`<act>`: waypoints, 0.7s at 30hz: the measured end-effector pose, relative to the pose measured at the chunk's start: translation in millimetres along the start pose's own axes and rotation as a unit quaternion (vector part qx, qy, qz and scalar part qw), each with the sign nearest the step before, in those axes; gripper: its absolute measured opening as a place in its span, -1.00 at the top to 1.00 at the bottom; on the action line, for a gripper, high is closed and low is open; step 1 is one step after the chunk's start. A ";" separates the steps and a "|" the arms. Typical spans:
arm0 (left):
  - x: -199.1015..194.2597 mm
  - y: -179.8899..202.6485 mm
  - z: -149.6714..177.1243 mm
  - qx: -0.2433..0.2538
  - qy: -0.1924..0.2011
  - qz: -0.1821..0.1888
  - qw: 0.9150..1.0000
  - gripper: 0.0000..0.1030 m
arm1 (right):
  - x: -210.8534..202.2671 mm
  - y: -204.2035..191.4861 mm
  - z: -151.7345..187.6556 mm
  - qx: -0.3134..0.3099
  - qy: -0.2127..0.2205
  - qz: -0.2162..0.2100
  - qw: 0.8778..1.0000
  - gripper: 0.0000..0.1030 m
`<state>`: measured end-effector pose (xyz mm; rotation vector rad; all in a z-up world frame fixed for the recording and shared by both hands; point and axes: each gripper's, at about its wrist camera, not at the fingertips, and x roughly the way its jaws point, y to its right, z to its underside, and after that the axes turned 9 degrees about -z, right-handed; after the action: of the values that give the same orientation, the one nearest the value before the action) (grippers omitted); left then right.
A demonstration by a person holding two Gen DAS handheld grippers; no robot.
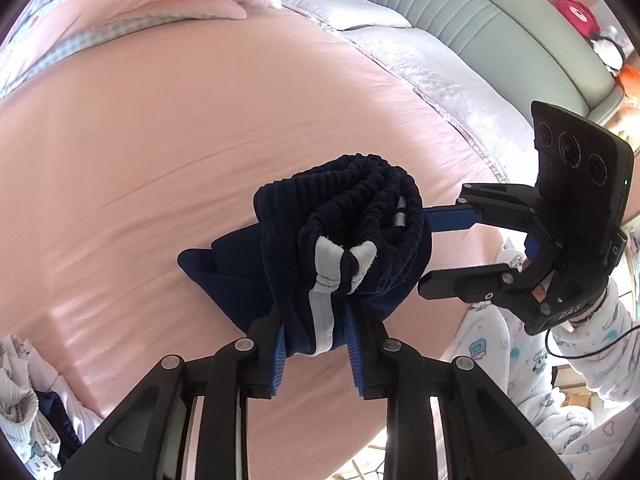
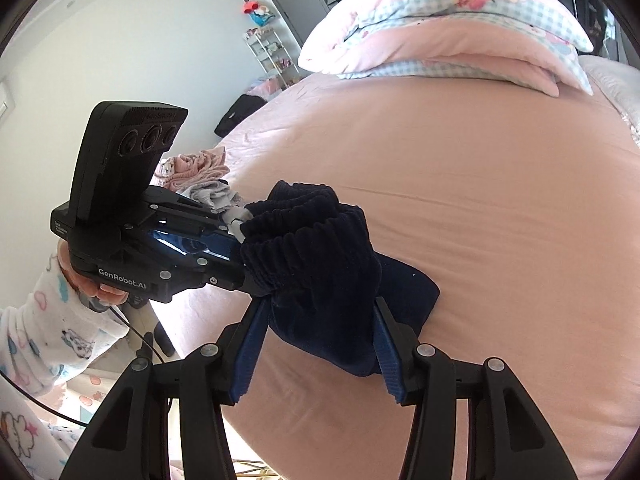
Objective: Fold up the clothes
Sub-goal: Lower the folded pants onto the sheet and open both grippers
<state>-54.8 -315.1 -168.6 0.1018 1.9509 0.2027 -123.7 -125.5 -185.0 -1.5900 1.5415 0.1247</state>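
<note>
Holding the folded navy garment (image 1: 344, 240) at frame centre, left gripper (image 1: 316, 344) clamps it; right gripper (image 2: 316, 344) straddles it, grip uncertain; lower both evenly onto pink sheet (image 1: 160, 140).

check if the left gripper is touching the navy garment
Touching. The left wrist view shows the left gripper with both blue pads pressed against the bunched navy garment, its white stripe pinched between them.
</note>
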 end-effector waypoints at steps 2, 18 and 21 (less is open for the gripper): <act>8.4 -9.1 0.9 -0.023 -0.008 0.005 1.000 0.50 | 7.0 4.4 -1.7 0.008 -0.009 0.003 1.000 0.01; 41.1 -39.8 -1.3 -0.101 -0.025 0.012 0.994 0.40 | 43.8 37.7 0.4 0.070 -0.037 0.053 0.996 0.01; 52.0 -38.6 -3.9 -0.103 -0.025 -0.007 0.994 0.21 | 53.2 45.6 4.6 0.082 -0.044 0.071 0.993 0.01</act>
<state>-77.2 -344.6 -221.8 -0.0412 1.8689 0.3868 -148.1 -154.8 -243.9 -1.3287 1.5544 0.1420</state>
